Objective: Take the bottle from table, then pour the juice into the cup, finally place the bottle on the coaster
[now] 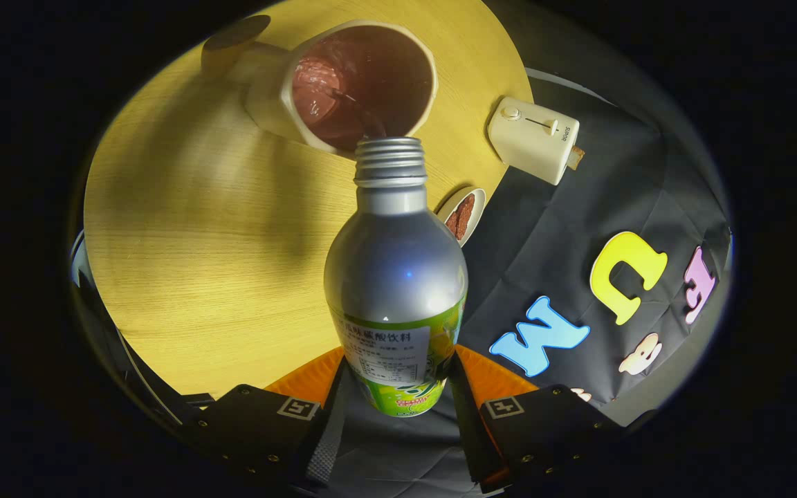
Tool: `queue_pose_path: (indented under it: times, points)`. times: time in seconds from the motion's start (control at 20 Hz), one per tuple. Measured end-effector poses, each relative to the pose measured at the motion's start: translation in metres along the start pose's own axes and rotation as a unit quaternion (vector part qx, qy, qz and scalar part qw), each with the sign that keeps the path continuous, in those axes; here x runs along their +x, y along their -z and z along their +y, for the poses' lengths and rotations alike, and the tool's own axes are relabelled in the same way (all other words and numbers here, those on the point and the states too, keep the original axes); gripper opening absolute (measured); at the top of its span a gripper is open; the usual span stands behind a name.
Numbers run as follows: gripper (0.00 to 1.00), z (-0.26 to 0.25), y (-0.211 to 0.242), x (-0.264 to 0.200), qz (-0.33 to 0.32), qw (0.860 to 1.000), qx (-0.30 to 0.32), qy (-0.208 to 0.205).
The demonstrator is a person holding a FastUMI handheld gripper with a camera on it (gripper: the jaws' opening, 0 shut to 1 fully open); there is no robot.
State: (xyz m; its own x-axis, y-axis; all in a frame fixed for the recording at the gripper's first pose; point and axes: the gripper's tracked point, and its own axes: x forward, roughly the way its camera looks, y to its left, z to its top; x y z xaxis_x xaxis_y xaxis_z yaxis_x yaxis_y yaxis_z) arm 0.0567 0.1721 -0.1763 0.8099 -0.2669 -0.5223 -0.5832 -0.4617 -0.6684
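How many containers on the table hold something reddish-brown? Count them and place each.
2. The cup stands just beyond the mouth of the bottle held between the fingers; a small dish sits beside the bottle's neck, near the table's edge.

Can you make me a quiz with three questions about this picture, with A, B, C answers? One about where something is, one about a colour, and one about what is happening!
1. Where is the mouth of the bottle?
A. Right at the rim of the cup
B. Over the toaster
C. Flat on the table

2. What colour is the bottle's upper body?
A. Red
B. Silver
C. Blue

3. What is the gripper doing?
A. Open, away from everything
B. Holding the cup
C. Shut on the bottle

Answers:
1. A, the threaded neck points at the cup's rim, beyond the fingers.
2. B, above its green label the bottle is silver metal.
3. C, both fingers press on the bottle's labelled lower part, one each side.
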Motion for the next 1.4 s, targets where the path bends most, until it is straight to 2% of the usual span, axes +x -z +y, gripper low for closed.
queue_pose_path:
  times: [0.9,1.4]
  points:
    - [0.72,-0.029,-0.005,-0.005,0.017,0.995,-0.097,0.017]
    - [0.71,-0.032,-0.007,-0.007,0.015,0.993,-0.114,0.031]
